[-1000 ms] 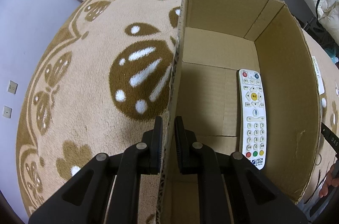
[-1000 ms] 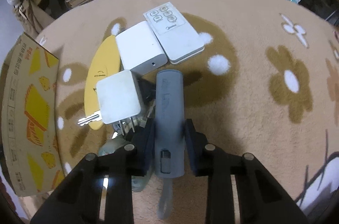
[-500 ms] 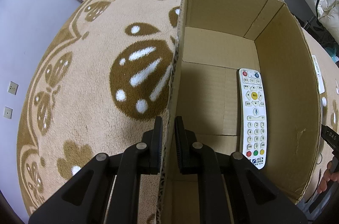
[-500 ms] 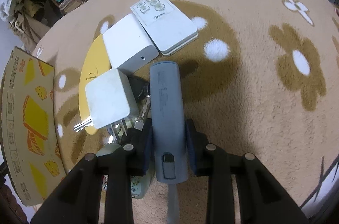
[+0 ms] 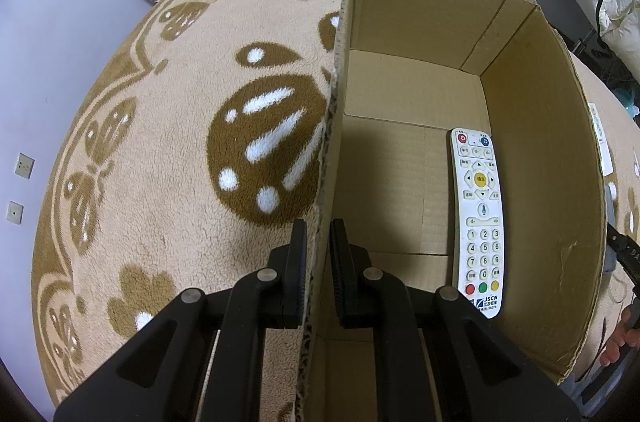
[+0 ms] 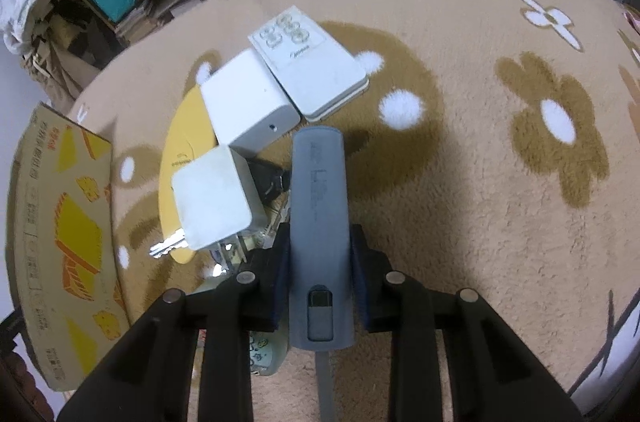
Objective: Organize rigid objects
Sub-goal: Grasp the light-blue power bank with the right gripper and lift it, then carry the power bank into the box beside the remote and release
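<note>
The grey case (image 6: 320, 222) lies lengthwise between my right fingers (image 6: 280, 274), pinched, above the rug (image 6: 500, 202). The cardboard box (image 6: 60, 242) sits to its left, so my right hand (image 6: 320, 278) carries; my left fingers (image 5: 298, 262) pinch the box's wall.

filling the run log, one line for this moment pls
left gripper: shut on box wall | right gripper: shut on grey case | remote: in box

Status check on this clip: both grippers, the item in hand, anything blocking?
Left gripper clamped on cardboard box wall; white remote inside. Right gripper shut on grey case, above the rug. White adapters crowd its left; nothing blocking.
</note>
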The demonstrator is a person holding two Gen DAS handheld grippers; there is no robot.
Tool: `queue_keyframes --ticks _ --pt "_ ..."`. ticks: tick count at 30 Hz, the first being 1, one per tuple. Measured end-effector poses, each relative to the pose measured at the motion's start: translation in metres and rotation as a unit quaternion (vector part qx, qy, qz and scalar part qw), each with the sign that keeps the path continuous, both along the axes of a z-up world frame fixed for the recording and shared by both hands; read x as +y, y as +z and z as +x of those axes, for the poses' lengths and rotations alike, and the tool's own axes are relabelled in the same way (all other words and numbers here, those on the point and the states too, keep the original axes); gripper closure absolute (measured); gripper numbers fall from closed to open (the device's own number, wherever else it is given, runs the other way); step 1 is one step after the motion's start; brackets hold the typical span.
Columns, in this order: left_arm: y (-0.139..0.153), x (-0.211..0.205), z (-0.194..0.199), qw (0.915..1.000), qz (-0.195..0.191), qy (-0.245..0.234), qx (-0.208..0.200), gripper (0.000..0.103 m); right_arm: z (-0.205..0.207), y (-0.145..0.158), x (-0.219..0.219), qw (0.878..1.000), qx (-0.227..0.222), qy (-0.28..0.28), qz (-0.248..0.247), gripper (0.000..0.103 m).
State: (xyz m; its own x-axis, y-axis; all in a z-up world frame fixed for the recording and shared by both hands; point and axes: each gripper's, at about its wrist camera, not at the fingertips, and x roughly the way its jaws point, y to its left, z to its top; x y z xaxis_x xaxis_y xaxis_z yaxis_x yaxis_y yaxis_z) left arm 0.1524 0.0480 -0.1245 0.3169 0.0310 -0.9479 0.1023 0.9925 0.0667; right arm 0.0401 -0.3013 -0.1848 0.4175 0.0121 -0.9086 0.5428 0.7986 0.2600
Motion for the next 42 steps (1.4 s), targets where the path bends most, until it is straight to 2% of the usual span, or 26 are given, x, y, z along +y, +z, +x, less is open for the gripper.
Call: queue_keyframes --ticks 7,14,21,42 --pt "0.0 0.002 0.0 1.0 -0.005 0.001 0.001 0.093 -0.017 0.025 -0.002 0.999 -0.037 -0.019 -0.004 0.074" --pt "0.0 0.0 0.0 1.0 0.0 -0.003 -0.001 0.093 -0.009 0.046 0.014 0.997 -0.069 -0.009 -0.023 0.074" --pt "0.001 0.001 0.0 1.0 -0.003 -0.001 0.0 0.093 -0.009 0.064 0.023 0.994 -0.105 0.004 -0.013 0.074" --pt "0.002 0.002 0.001 0.9999 -0.011 0.002 0.001 0.094 0.026 0.129 0.084 0.976 -0.198 0.087 0.0 0.074"
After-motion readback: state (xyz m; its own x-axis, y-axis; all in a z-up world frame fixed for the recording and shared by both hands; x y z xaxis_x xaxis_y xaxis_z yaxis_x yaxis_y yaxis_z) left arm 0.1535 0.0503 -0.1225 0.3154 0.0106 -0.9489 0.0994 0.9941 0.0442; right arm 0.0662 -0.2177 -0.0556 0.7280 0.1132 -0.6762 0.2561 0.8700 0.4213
